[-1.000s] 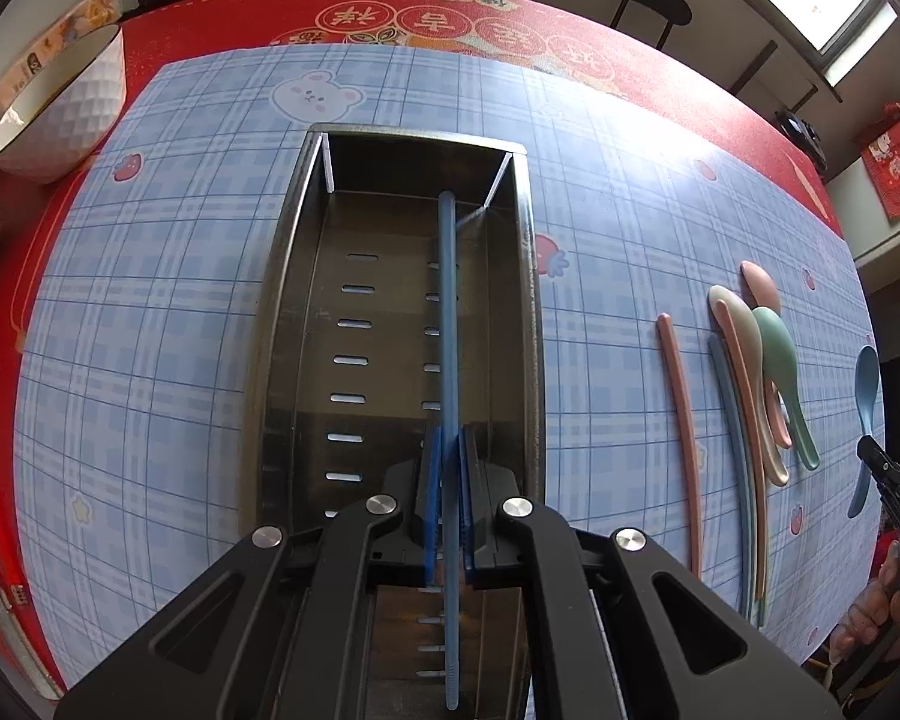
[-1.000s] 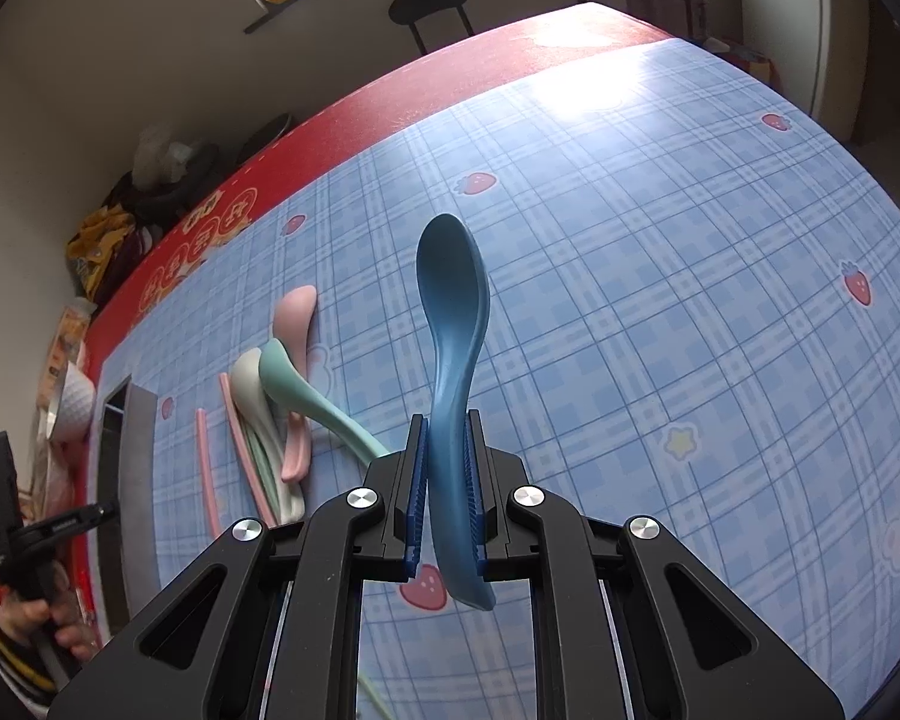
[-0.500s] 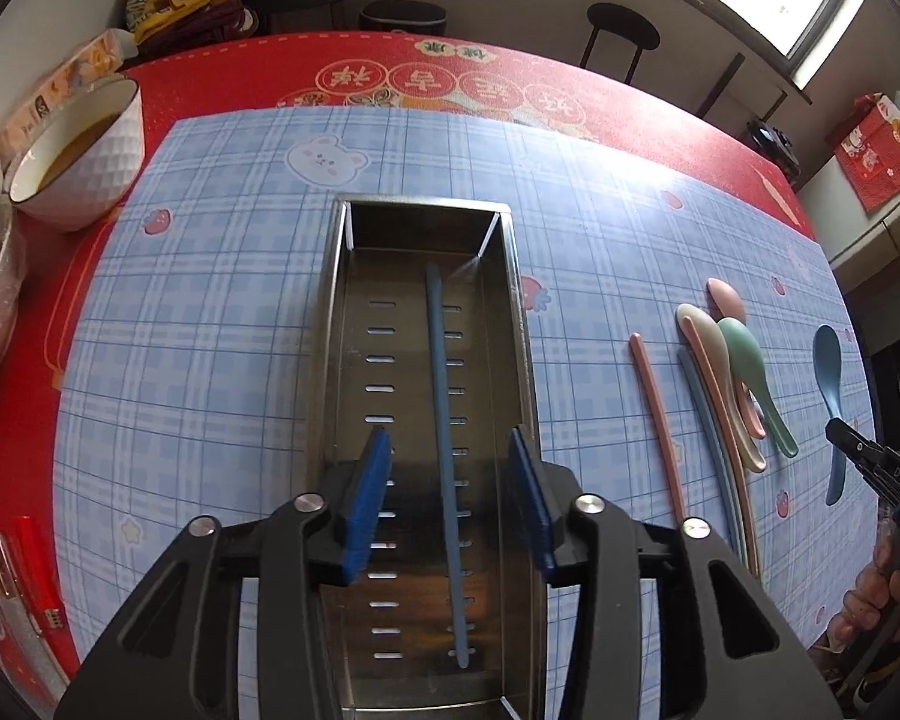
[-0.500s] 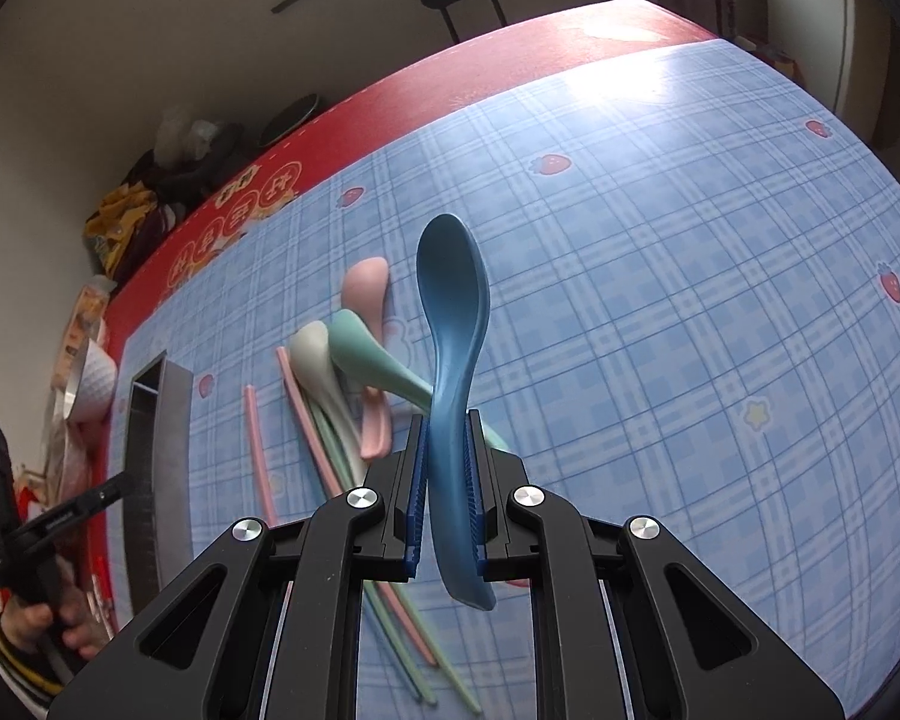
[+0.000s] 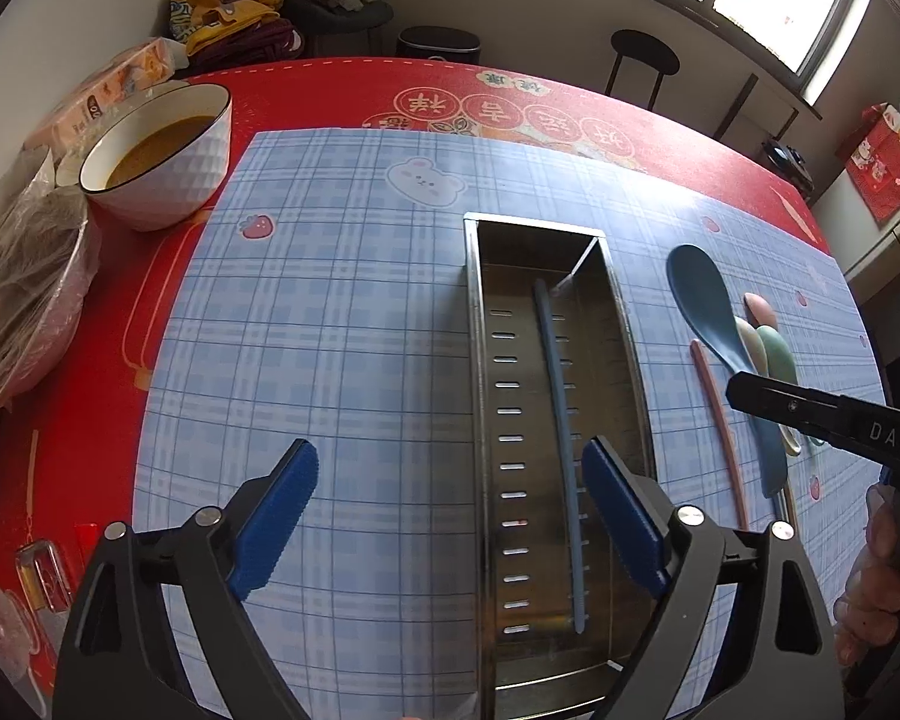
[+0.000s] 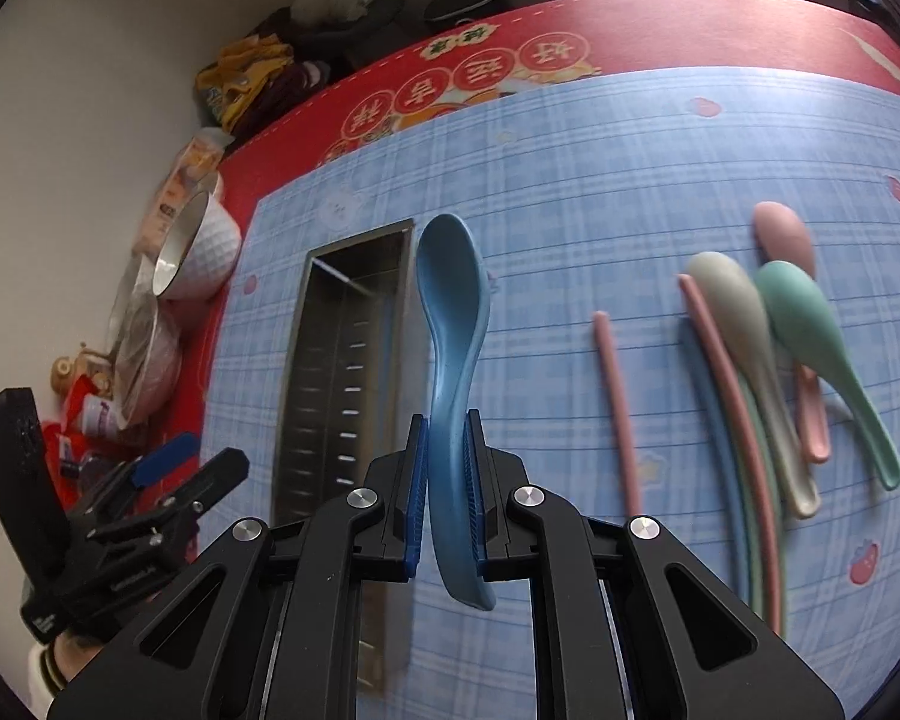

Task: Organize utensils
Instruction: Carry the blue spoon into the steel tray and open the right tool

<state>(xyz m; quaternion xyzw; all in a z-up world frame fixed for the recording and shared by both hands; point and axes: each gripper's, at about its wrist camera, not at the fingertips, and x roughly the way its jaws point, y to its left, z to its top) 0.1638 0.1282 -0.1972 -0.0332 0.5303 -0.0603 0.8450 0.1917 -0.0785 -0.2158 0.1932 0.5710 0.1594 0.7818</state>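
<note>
A steel utensil tray (image 5: 483,420) (image 6: 299,372) lies on the blue plaid mat with one blue chopstick (image 5: 561,432) inside it. My left gripper (image 5: 450,501) is open and empty, above the mat just left of the tray's near end. My right gripper (image 6: 445,474) is shut on a blue spoon (image 6: 453,324) (image 5: 711,312), held in the air just right of the tray. On the mat to the right lie a pink chopstick (image 6: 617,414), a grey spoon (image 6: 744,336), a green spoon (image 6: 810,336), a pink spoon (image 6: 783,234) and more chopsticks.
A white bowl of brown liquid (image 5: 162,156) stands at the mat's far left corner. A plastic-wrapped bowl (image 5: 24,300) and small items sit on the red tablecloth (image 5: 330,96) at the left. Chairs and clutter are beyond the table.
My left gripper let go of the blue chopstick in the tray, opened wide, pulled back and shifted left. My right gripper carried the blue spoon leftward to beside the tray.
</note>
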